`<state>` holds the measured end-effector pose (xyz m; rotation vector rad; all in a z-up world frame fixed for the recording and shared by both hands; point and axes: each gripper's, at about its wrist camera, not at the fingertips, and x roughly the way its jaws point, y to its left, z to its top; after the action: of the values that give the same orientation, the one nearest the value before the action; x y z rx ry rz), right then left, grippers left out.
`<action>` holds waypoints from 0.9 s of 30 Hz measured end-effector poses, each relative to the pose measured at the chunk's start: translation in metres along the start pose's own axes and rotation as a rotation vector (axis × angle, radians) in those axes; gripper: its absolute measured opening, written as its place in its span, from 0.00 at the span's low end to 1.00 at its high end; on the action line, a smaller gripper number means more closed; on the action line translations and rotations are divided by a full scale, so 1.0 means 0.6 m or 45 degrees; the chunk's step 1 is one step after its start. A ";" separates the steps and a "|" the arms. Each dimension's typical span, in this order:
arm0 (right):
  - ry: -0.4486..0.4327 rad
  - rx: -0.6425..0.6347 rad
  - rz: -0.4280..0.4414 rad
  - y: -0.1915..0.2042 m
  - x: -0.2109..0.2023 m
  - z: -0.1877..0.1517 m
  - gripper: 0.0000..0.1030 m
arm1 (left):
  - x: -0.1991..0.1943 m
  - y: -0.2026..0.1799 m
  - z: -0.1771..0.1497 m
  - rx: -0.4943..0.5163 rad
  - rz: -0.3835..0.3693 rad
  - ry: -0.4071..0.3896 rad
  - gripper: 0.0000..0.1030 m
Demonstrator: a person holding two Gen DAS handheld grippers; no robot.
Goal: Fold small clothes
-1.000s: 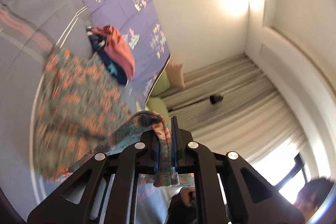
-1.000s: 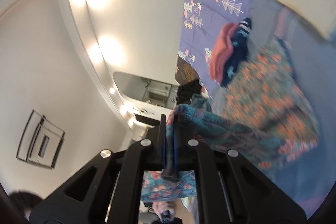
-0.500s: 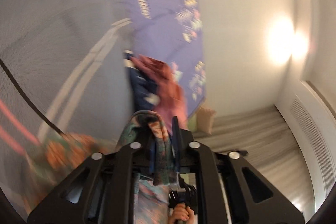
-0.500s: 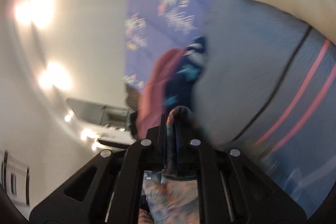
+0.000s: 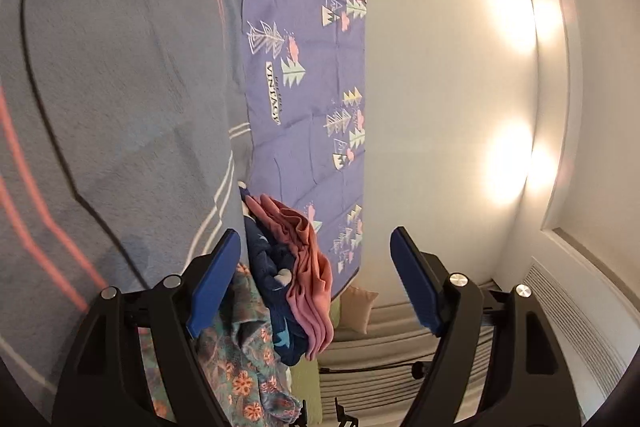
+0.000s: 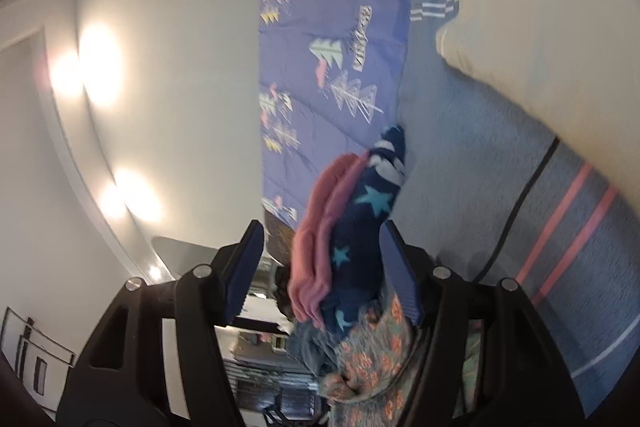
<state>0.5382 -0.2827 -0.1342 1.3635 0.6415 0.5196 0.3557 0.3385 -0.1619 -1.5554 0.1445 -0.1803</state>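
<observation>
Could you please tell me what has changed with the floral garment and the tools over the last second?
Both tools, left and right, let go of the floral garment and now stand open; it lies on the grey blanket. The pink and navy clothes stayed where they were.

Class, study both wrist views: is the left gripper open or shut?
Open. The left gripper has its blue pads spread wide, gripping nothing; the floral garment lies loose on the bed below.

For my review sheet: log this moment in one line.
left gripper open | right gripper open | floral garment on bed | pink-navy pile beside
</observation>
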 end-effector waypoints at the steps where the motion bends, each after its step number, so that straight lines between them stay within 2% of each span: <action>1: 0.017 -0.001 -0.035 0.006 -0.001 -0.005 0.61 | -0.002 -0.008 -0.002 0.010 0.004 0.004 0.75; 3: 0.066 -0.031 -0.045 0.019 0.002 -0.009 0.58 | 0.005 -0.033 -0.009 0.058 0.011 0.042 0.75; 5: 0.135 -0.117 -0.025 0.052 0.007 -0.017 0.57 | 0.020 -0.048 -0.018 0.061 -0.029 0.083 0.75; 7: 0.264 -0.188 -0.065 0.085 0.024 -0.034 0.56 | 0.023 -0.068 -0.026 0.048 -0.057 0.126 0.74; 10: 0.474 -0.294 -0.048 0.133 0.052 -0.082 0.56 | 0.030 -0.101 -0.045 0.052 -0.033 0.189 0.74; 12: 0.662 -0.402 -0.085 0.162 0.082 -0.131 0.57 | 0.047 -0.118 -0.063 0.035 0.047 0.279 0.73; 13: 0.785 -0.457 -0.105 0.171 0.102 -0.168 0.58 | 0.053 -0.122 -0.078 0.018 0.124 0.319 0.72; 14: 0.857 -0.473 -0.109 0.174 0.113 -0.195 0.58 | 0.053 -0.124 -0.091 0.003 0.194 0.333 0.71; 17: 0.978 -0.445 -0.140 0.164 0.140 -0.264 0.61 | 0.068 -0.120 -0.140 -0.036 0.308 0.429 0.70; 20: 1.020 -0.470 -0.250 0.148 0.156 -0.300 0.61 | 0.085 -0.114 -0.181 -0.025 0.365 0.507 0.70; 22: 1.020 -0.445 -0.285 0.136 0.162 -0.303 0.61 | 0.100 -0.104 -0.205 0.007 0.404 0.565 0.70; 24: 0.979 -0.380 -0.318 0.120 0.162 -0.293 0.61 | 0.115 -0.088 -0.222 0.002 0.434 0.615 0.70; 27: 0.885 -0.211 -0.317 0.090 0.146 -0.269 0.61 | 0.130 -0.065 -0.222 -0.012 0.473 0.624 0.70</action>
<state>0.4921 -0.0994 -0.1049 0.9114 1.2833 0.8303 0.4040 0.1919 -0.1227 -1.4409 0.8136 -0.2635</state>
